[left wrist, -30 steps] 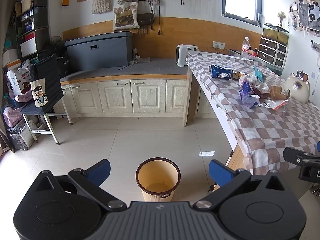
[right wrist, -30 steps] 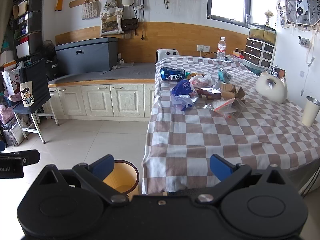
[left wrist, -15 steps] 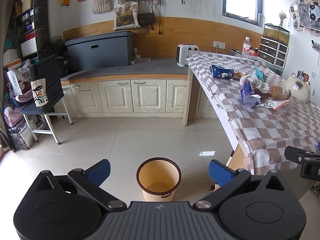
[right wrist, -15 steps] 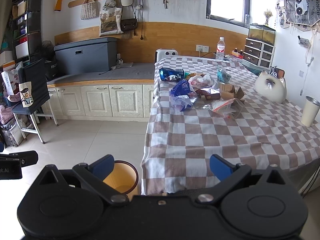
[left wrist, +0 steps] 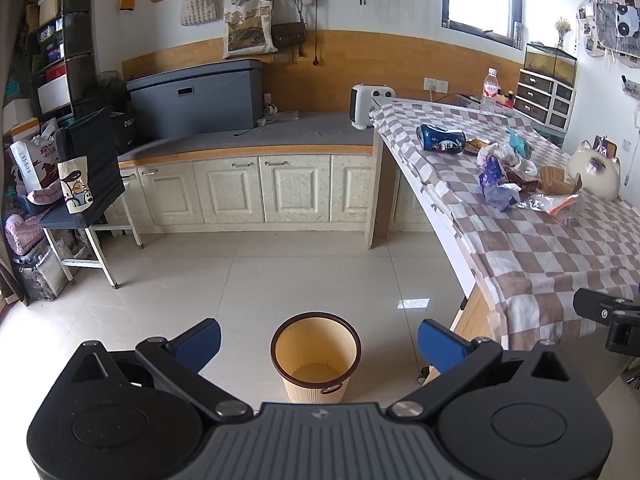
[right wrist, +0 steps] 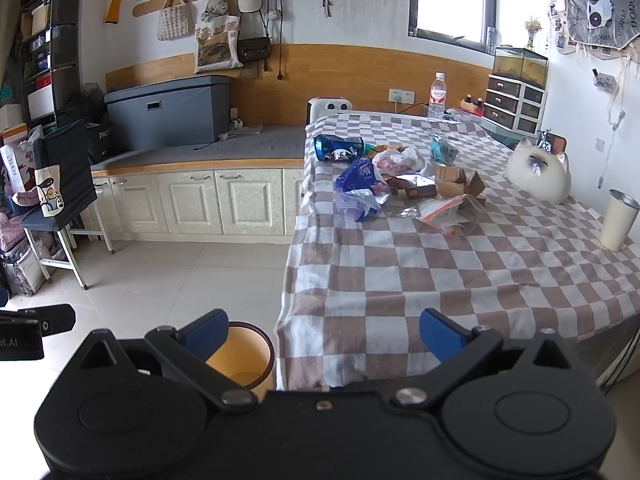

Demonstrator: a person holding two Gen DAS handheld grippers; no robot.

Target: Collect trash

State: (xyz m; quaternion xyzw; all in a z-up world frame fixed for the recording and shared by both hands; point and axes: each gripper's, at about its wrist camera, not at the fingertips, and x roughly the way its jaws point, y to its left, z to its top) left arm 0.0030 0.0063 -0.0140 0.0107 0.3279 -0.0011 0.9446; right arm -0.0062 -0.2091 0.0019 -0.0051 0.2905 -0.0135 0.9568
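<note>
A tan waste bin (left wrist: 316,358) with a dark rim stands on the tiled floor beside the table; it also shows in the right wrist view (right wrist: 244,360). Trash lies in a pile on the checked tablecloth (right wrist: 400,280): a crushed blue can (right wrist: 339,148), a blue-purple wrapper (right wrist: 358,190), a white bag (right wrist: 400,160), brown cardboard (right wrist: 456,182) and a clear plastic bag (right wrist: 448,210). My left gripper (left wrist: 319,340) is open and empty above the bin. My right gripper (right wrist: 323,334) is open and empty at the table's near edge, well short of the pile.
A cat-shaped white ornament (right wrist: 538,176), a metal cup (right wrist: 618,220) and a water bottle (right wrist: 438,96) stand on the table. White cabinets (left wrist: 248,190) line the far wall. A folding stand with bags (left wrist: 80,200) is at the left.
Both views have shifted only slightly; the trash and the bin have not moved. Both grippers remain open.
</note>
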